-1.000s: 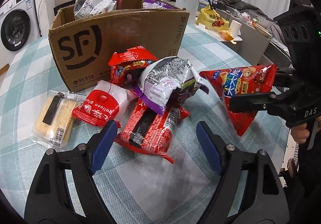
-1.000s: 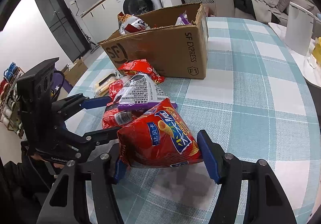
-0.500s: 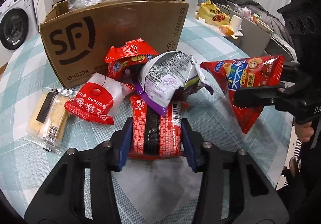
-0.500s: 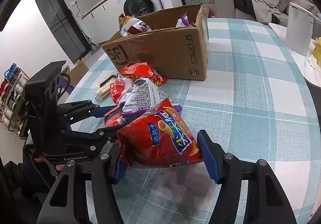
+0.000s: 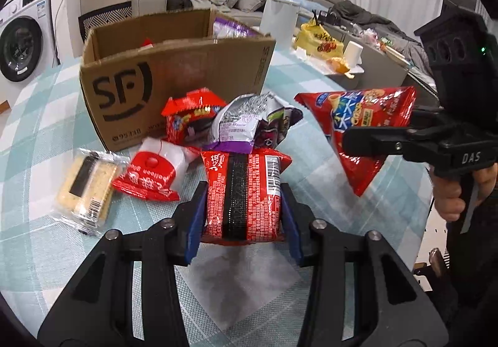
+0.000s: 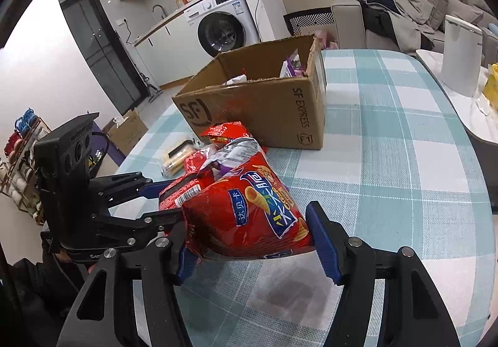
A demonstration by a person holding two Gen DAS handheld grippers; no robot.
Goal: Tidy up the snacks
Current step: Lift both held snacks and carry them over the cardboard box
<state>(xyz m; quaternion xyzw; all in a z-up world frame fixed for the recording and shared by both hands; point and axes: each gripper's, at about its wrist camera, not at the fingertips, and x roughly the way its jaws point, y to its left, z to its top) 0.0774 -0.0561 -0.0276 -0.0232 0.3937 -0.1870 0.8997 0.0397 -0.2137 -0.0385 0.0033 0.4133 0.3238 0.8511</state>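
Snacks part sorted: you are clamping a red noodle packet in your left claw and gripping a red cone-crisp bag in your right claw. Cardboard box is holding perhaps two packs; four are still lying on the worktop beside it, awaiting boxing.

Black hand-held gripper, blue pads

R gripper clamps red chip bag in front of SF cardboard box; L gripper grips red-black packet left of bag.
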